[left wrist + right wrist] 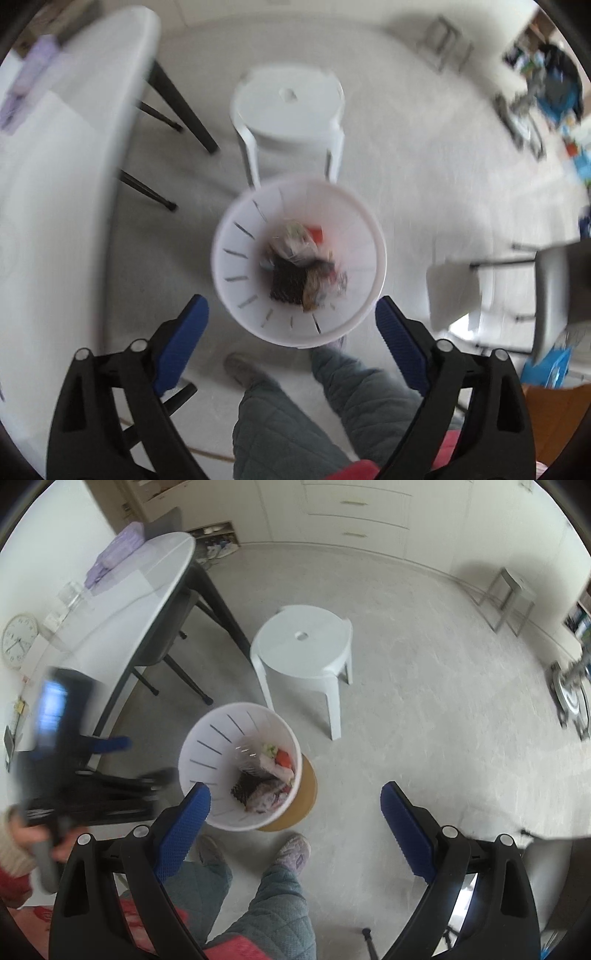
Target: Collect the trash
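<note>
Both the left gripper (291, 314) and the right gripper (295, 801) are spread wide and empty above the white bin (225, 266), so bumping its rim could tip the trash (303, 266) out.

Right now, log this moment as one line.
left hand-held gripper: open, empty, above bin | right hand-held gripper: open, empty | trash: in bin | stool: behind bin

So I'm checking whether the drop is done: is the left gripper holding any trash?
No, the left gripper stands open with nothing between its pads, above the bin that holds trash.
</note>
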`<state>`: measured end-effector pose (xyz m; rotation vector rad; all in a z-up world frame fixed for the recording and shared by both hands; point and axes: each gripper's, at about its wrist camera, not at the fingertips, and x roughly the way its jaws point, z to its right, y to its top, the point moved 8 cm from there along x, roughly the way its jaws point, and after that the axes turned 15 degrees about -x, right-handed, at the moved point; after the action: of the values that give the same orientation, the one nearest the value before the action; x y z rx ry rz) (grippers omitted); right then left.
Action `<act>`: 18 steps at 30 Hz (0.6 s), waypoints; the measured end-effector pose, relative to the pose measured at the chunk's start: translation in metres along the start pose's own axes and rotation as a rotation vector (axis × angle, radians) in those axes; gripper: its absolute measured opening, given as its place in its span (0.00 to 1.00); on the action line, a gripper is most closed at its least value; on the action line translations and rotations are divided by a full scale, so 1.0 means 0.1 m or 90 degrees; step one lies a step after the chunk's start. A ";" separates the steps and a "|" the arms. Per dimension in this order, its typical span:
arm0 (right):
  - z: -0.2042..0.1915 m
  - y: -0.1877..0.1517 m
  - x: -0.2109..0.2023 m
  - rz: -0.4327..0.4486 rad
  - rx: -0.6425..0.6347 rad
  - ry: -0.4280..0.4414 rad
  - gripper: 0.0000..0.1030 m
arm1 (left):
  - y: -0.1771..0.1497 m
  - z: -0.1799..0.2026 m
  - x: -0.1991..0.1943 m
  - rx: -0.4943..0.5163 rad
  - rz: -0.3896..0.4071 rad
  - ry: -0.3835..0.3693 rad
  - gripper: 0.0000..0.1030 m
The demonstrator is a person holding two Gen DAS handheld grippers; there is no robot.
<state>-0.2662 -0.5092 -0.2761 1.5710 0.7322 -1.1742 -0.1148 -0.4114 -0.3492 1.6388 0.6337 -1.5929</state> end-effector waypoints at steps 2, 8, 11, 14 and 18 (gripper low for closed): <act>-0.11 0.12 0.09 0.000 -0.021 0.013 0.90 | 0.05 -0.16 -0.35 -0.035 0.036 -0.005 0.86; -0.63 0.46 0.62 -0.027 -0.105 0.059 0.93 | 0.01 -0.90 -1.08 -0.172 0.103 0.018 0.88; -0.96 0.56 0.90 -0.053 -0.145 0.078 0.93 | -0.08 -1.27 -1.27 -0.229 0.123 0.046 0.89; -1.23 0.61 1.07 -0.075 -0.175 0.084 0.93 | -0.21 -1.60 -1.36 -0.275 0.127 0.061 0.89; -1.55 0.69 1.09 -0.080 -0.194 0.088 0.93 | -0.35 -1.94 -1.42 -0.312 0.125 0.072 0.89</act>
<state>-0.1172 -0.3951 -0.3487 1.3742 1.0618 -0.9958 -0.0386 -0.2159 -0.2267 1.3770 0.8187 -1.1016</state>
